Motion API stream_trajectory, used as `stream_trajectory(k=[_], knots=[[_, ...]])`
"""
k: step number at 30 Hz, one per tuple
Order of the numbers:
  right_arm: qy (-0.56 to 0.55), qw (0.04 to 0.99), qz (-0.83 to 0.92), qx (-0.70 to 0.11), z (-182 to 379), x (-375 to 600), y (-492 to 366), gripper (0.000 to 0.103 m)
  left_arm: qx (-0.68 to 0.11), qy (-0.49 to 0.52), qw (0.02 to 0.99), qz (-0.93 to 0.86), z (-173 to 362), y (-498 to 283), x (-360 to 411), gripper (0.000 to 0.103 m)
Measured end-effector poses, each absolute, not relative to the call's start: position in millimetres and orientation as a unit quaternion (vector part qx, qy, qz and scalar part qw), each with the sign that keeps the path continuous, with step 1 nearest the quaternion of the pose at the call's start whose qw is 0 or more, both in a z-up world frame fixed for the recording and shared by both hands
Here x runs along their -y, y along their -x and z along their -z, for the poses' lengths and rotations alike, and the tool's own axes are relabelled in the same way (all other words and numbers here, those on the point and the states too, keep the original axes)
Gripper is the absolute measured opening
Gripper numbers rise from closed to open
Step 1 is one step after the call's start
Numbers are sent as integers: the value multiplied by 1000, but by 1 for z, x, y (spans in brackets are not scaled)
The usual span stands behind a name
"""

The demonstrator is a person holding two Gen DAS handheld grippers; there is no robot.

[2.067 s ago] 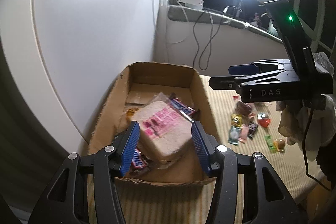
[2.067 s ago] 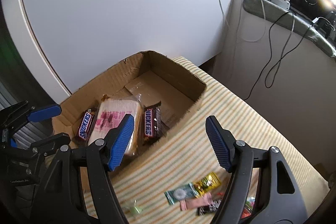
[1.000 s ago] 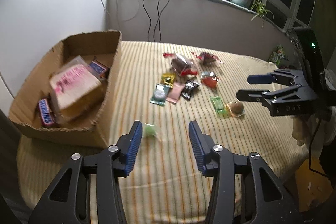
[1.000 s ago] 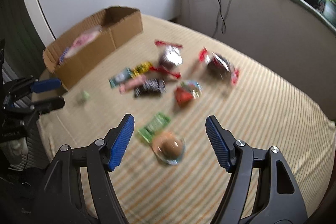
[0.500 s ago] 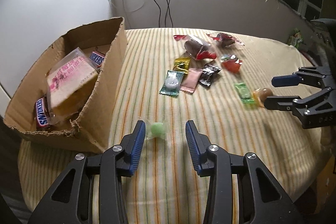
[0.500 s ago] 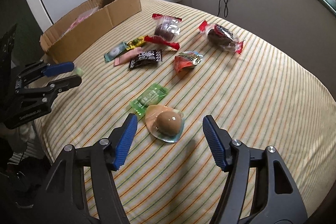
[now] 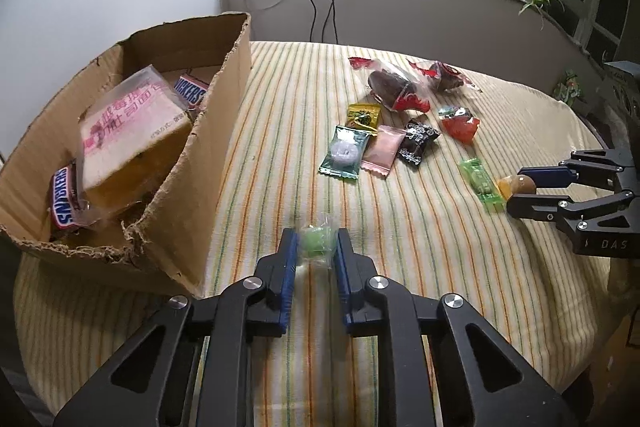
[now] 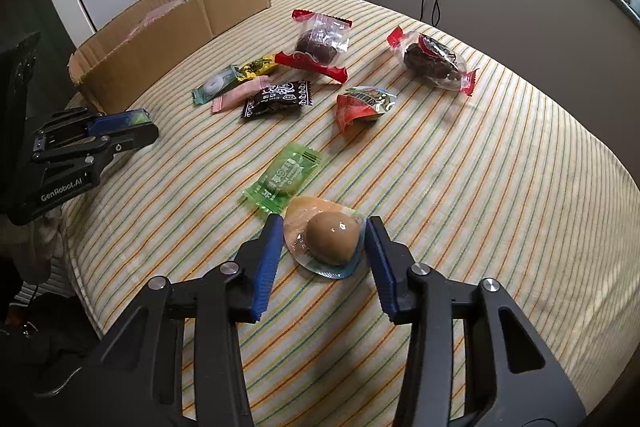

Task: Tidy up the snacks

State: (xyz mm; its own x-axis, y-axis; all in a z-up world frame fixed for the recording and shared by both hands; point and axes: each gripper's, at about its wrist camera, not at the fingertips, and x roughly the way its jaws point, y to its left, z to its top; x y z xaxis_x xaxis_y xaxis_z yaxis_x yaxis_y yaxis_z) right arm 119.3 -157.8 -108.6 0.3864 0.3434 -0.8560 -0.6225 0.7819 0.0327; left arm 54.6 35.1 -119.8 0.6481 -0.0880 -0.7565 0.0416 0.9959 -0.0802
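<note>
At the far left of the table (image 7: pixel 280 131), which wears a striped cloth, stands an open cardboard box (image 7: pixel 208 163). Inside it lie a clear-wrapped sandwich with pink print (image 7: pixel 128 131) and two Snickers bars, one at the near left end (image 7: pixel 62 203) and one at the far side (image 7: pixel 192 93).

Just right of the box's near corner, the left gripper (image 7: pixel 316 247) is closing its blue-padded fingers (image 7: pixel 289 259) on a small green candy in a clear wrapper (image 7: pixel 318 241); the pads touch the wrapper on both sides, and the candy rests on the cloth.

Farther off, toward the middle of the table, loose snacks lie together: a teal packet (image 8: pixel 212 85), a yellow packet (image 8: pixel 258 67), a pink packet (image 8: pixel 240 95) and a black packet (image 8: pixel 278 99), then a dark cake in a red-ended wrapper (image 8: pixel 320 41), a red jelly cup (image 8: pixel 360 107) and a second wrapped dark cake (image 8: pixel 434 61) at the far right.

Nearer, a green flat packet (image 8: pixel 284 179) lies just beside a braised egg in a clear pack (image 8: pixel 330 233). The right gripper (image 8: pixel 322 239) is closing around that egg pack: the fingers (image 8: pixel 268 259) stand on either side of it, the left pad at the wrapper's edge, the right pad just beside the egg.
</note>
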Motion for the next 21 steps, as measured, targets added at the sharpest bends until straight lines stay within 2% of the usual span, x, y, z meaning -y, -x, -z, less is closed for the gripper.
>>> stream_trajectory(k=[5,9,21], knots=[[145,822,-295,-465,106,160,-117,39,-418,33,907,43,117,-54,-36,15],[139,825,-294,-462,102,163,-114,31,-416,44,907,50,115,-51,-36,15],[132,836,-278,-454,93,175,-108,27,-399,46,914,65,99,-41,-29,15]])
